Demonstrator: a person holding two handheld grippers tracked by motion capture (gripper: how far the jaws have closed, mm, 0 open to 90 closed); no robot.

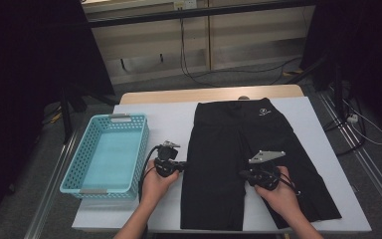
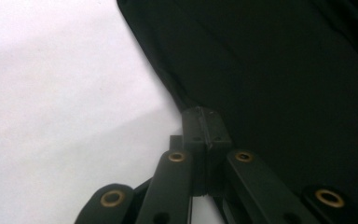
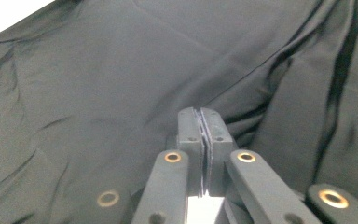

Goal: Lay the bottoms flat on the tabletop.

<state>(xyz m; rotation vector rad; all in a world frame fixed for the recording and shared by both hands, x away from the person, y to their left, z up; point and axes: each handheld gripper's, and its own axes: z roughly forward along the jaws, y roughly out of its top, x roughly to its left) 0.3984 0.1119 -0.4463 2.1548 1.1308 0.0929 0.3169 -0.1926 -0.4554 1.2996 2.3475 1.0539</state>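
Lying flat on the white bench [image 1: 169,117], the black shorts [image 1: 238,149] have their waistband at the far side and their two legs running back toward me. My left claw [image 1: 179,166] sits at the garment's left edge, about halfway down that leg; in the left gripper view its jaws are pressed together right at the hem line where dark cloth meets white surface, though I cannot tell whether any fabric is pinched between them. My right claw [image 1: 246,174] rests on the cloth near the inner side of the right leg, and in the right gripper view its jaws are clenched with a thin fold of the shorts caught between the pads, creases radiating away from the tips. A turquoise basket [image 1: 129,149] stands just left of my left hand [image 1: 155,183], near but apart from the shorts. Bare bench shows beyond the right leg and between basket and cloth.
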